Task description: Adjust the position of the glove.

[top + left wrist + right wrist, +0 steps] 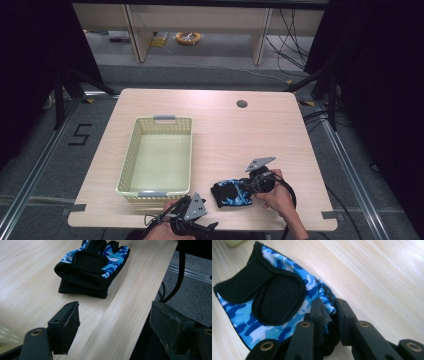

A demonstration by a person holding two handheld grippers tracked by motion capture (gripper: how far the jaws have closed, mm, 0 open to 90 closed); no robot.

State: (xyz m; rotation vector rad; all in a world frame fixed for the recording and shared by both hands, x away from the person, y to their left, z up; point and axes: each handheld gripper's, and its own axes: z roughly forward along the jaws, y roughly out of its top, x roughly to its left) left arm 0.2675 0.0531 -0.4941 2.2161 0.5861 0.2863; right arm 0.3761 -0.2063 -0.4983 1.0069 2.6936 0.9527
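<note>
On pale woodgrain table point(220, 130) — soft camo-print glove point(274, 302) pinched in right tongs point(329, 315).

Open desk point(225, 130) stretches across the far half and the right side, where only a small round cable hole point(242, 104) marks the surface. The pale mesh basket point(156, 156) blocks the left-centre, its walls rising off the wood, with a bare strip of desk along its left. Near the front edge the blue-and-black glove point(231, 193) lies just right of the basket, with a narrow lane of wood between them; the right gripper point(250, 184) closes the glove's right side.
</note>
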